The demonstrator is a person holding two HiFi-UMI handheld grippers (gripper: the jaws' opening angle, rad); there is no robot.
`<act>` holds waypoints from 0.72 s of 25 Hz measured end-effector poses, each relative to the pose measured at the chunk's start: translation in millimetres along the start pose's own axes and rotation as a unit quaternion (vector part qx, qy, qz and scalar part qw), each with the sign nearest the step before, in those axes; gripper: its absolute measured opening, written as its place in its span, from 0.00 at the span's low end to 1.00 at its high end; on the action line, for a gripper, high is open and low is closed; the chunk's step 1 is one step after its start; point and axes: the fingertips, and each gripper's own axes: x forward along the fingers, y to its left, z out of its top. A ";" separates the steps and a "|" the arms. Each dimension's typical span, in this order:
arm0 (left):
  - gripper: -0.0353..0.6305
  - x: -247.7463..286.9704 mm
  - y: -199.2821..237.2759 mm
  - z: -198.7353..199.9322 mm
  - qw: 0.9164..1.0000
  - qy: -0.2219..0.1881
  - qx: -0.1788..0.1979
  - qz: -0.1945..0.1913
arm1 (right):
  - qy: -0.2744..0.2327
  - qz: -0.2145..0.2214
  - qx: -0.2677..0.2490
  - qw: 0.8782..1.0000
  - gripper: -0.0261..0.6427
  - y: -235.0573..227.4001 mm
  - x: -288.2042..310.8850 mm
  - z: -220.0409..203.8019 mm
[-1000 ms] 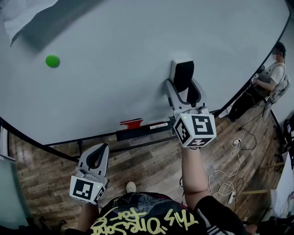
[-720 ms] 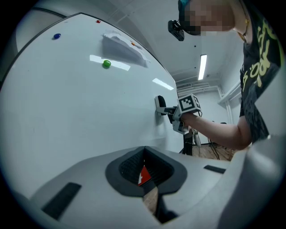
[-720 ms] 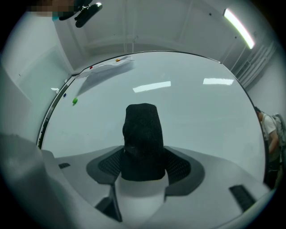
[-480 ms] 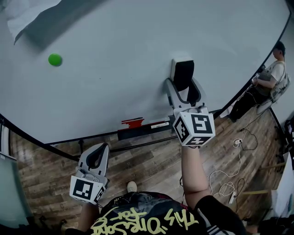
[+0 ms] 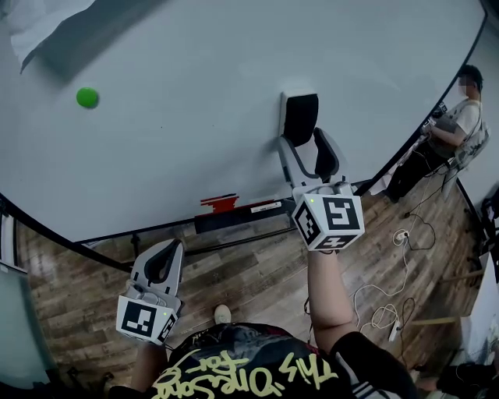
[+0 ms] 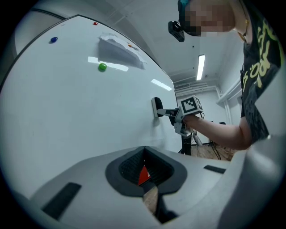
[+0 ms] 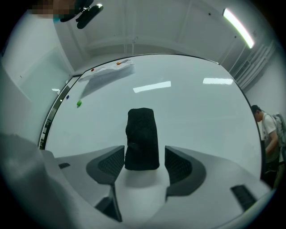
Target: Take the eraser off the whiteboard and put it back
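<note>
The black eraser [image 5: 301, 118] with a white backing clings to the whiteboard [image 5: 195, 117]. My right gripper [image 5: 302, 137] is open, its jaws standing on either side of the eraser's lower end. In the right gripper view the eraser [image 7: 142, 138] sits between the pads of the right gripper [image 7: 144, 156] with a gap on each side, nearer the left pad. My left gripper [image 5: 173, 251] hangs low below the board's bottom edge, shut and empty. From the left gripper [image 6: 144, 150] I see the eraser [image 6: 157, 107] and the right gripper [image 6: 166, 112] from the side.
A green magnet [image 5: 87, 97] sticks to the board at upper left, below a sheet of paper [image 5: 39, 23]. A dark tray [image 5: 242, 218] with a red object [image 5: 221, 204] runs under the board. A person [image 5: 460, 125] stands at far right; cables [image 5: 390, 304] lie on the wooden floor.
The eraser now sits a little further out past the right gripper's jaws and nearer its left jaw. The left gripper has barely moved.
</note>
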 end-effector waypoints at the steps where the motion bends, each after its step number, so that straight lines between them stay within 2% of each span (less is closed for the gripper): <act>1: 0.06 0.2 -1.5 0.3 1.000 0.000 0.000 -0.001 | 0.000 0.000 0.001 1.000 0.44 -0.3 -2.7 0.2; 9: 0.06 -0.3 -17.0 7.8 1.000 -0.004 0.007 -0.010 | -0.001 0.010 0.013 1.000 0.44 -1.2 -27.8 1.7; 18: 0.06 2.9 -35.4 12.7 1.000 -0.006 0.010 -0.015 | -0.004 0.047 0.079 0.996 0.44 -0.5 -58.9 -0.2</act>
